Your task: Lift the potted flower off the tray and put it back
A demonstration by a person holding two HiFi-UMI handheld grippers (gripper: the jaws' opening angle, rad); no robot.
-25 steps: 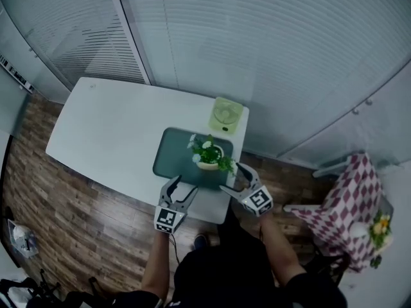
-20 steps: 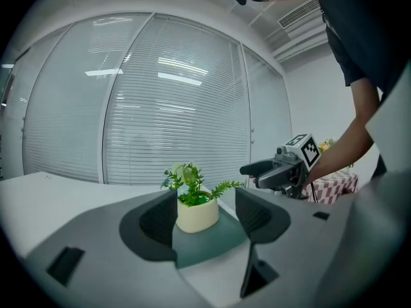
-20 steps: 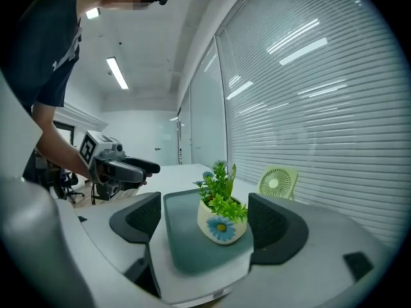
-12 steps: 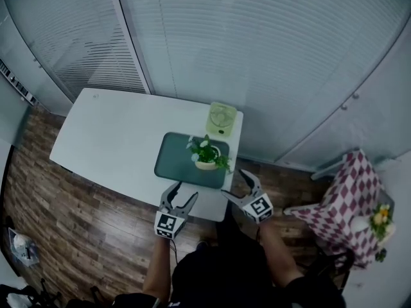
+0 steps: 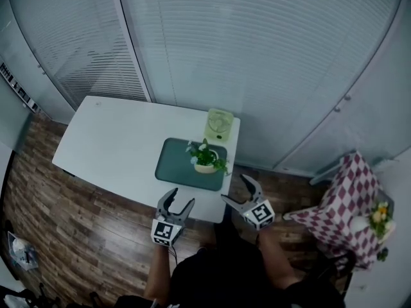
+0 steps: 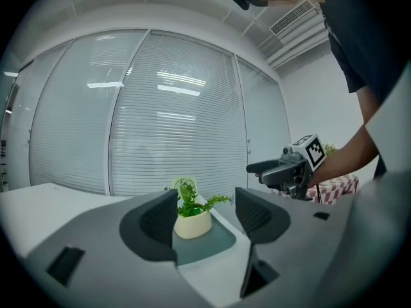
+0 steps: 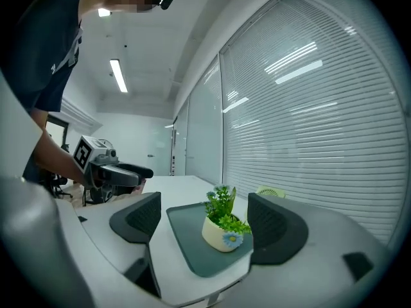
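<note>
Two grippers hang off the near edge of the white table [image 5: 109, 136], above the wooden floor [image 5: 70, 236], and we hold both with their jaws spread wide and nothing gripped. The left gripper [image 5: 178, 199] sits just short of the table's front edge, and the right gripper [image 5: 234, 188] is off the near right corner, its jaws angled toward the tray. The potted flower [image 5: 205, 160], a cream pot with green leaves and small white and blue blooms, stands upright on the right half of the dark green tray [image 5: 173, 165], well apart from either gripper. Looking along the left gripper's jaws, we see the pot in the gap between them, but it stands beyond their tips on the tray; the right gripper view shows the same, with one blue bloom facing us on the pot's front. A pale green fan [image 5: 219, 124] stands just beyond the tray's far right corner, near the table's right edge. Off to the right, clear of the table, hangs a red-and-white checked cloth [image 5: 347, 201]. The only print we can make out is the black-and-white square code on each gripper's cube; a marked strip on the far left wall is too small to read.
</note>
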